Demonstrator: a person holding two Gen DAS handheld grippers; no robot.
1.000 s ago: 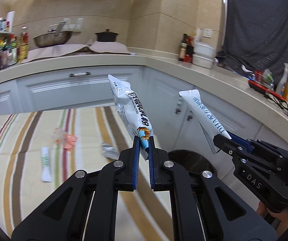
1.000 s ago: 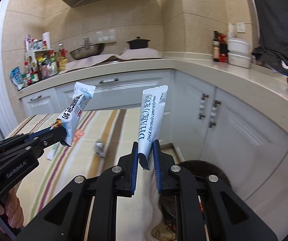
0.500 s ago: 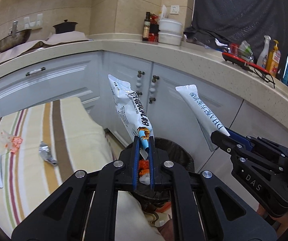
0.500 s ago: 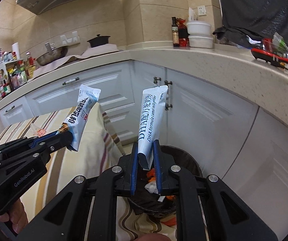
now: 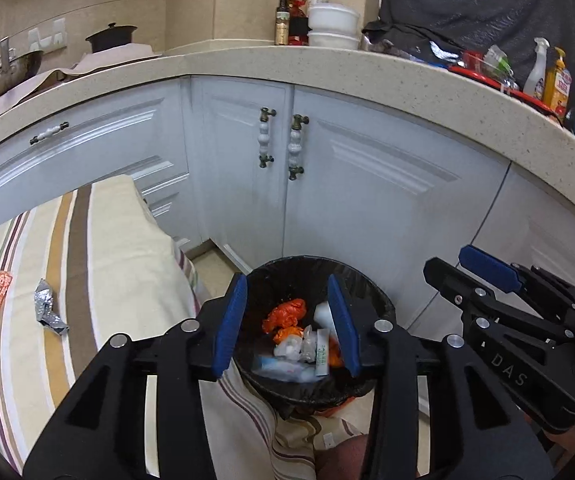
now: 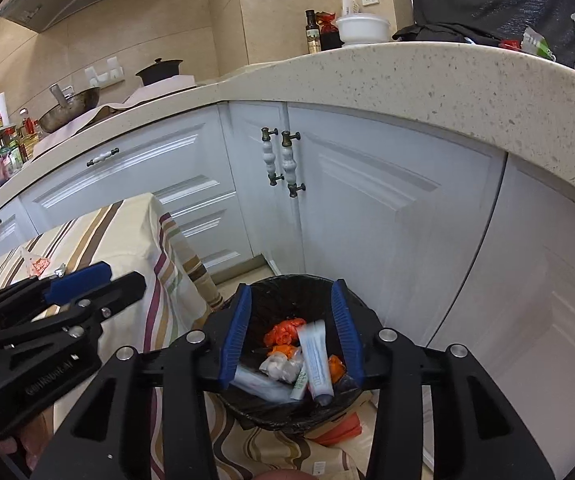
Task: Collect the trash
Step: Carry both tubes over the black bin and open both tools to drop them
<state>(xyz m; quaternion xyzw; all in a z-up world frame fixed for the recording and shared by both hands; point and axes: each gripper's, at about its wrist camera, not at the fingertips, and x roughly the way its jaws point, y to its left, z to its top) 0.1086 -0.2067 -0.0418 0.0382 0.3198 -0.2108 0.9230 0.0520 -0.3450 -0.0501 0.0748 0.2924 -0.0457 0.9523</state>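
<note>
White cabinets (image 5: 367,184) stand under a speckled countertop (image 5: 327,64).

Bin mouth (image 5: 371,292) open from above; cabinet doors (image 5: 367,200) close behind, draped table edge (image 5: 167,264) at left.

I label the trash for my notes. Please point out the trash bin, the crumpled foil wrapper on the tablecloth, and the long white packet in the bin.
trash bin (image 5: 371,280): left wrist view, back rim.
crumpled foil wrapper (image 5: 47,306): left wrist view, its middle.
long white packet (image 6: 316,360): right wrist view, mid-length.
</note>
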